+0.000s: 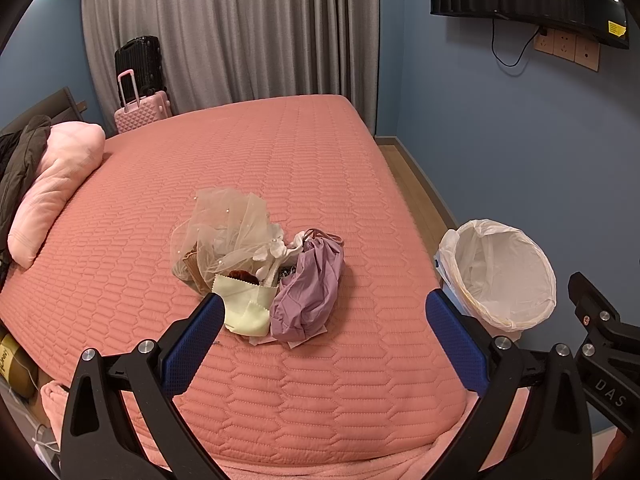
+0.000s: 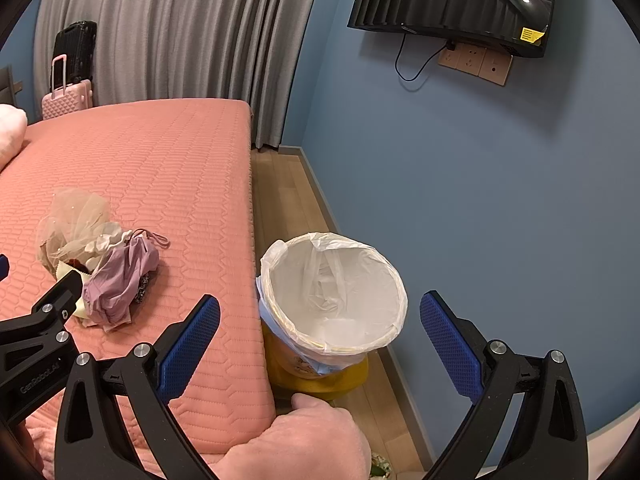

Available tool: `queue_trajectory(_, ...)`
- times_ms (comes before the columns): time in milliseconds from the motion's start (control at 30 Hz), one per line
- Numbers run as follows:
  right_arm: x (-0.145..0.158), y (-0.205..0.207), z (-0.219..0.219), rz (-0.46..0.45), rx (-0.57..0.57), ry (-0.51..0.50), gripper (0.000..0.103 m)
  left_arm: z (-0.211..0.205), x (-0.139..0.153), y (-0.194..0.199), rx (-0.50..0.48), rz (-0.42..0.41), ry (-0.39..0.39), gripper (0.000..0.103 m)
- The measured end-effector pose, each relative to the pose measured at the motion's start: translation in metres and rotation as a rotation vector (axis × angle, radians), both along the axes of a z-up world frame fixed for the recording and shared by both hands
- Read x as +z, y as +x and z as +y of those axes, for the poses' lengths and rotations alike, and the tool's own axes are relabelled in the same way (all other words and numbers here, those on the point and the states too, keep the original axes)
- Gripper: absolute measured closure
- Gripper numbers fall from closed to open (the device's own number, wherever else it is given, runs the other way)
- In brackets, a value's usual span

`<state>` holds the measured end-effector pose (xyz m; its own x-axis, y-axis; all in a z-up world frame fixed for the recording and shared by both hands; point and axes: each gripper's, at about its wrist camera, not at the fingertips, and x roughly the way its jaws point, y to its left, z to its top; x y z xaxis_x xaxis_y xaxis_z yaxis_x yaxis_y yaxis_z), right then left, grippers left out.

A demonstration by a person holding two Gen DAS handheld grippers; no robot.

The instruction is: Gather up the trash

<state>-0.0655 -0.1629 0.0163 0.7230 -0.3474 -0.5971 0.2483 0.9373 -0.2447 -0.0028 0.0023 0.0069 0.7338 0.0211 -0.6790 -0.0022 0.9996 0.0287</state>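
Observation:
A heap of trash lies on the pink bed (image 1: 280,152): beige tulle (image 1: 224,224), a crumpled lilac cloth (image 1: 310,292), a pale yellow fabric scrap (image 1: 244,308) and white bits. My left gripper (image 1: 324,316) is open and empty, just short of the heap. A yellow bin with a white liner (image 2: 336,292) stands on the floor against the bed's right side; it also shows in the left wrist view (image 1: 504,272). My right gripper (image 2: 320,316) is open and empty, above and in front of the bin. The heap also shows in the right wrist view (image 2: 116,280).
Pink pillow (image 1: 52,184) and dark jacket (image 1: 20,160) lie at the bed's left. Pink and black suitcases (image 1: 140,92) stand by the grey curtain. A TV (image 2: 460,4) hangs on the blue wall. A narrow wooden floor strip (image 2: 288,196) runs between bed and wall.

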Motion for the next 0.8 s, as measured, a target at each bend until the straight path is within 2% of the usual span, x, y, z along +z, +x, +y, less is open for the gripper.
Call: queue_trajectory(800, 0.0056, -0.0009, -0.0018, -0.007, -0.003, -0.003, 0.007, -0.0032, 0.0018, 0.0006, -0.001, -0.004, 0.000, 0.007)
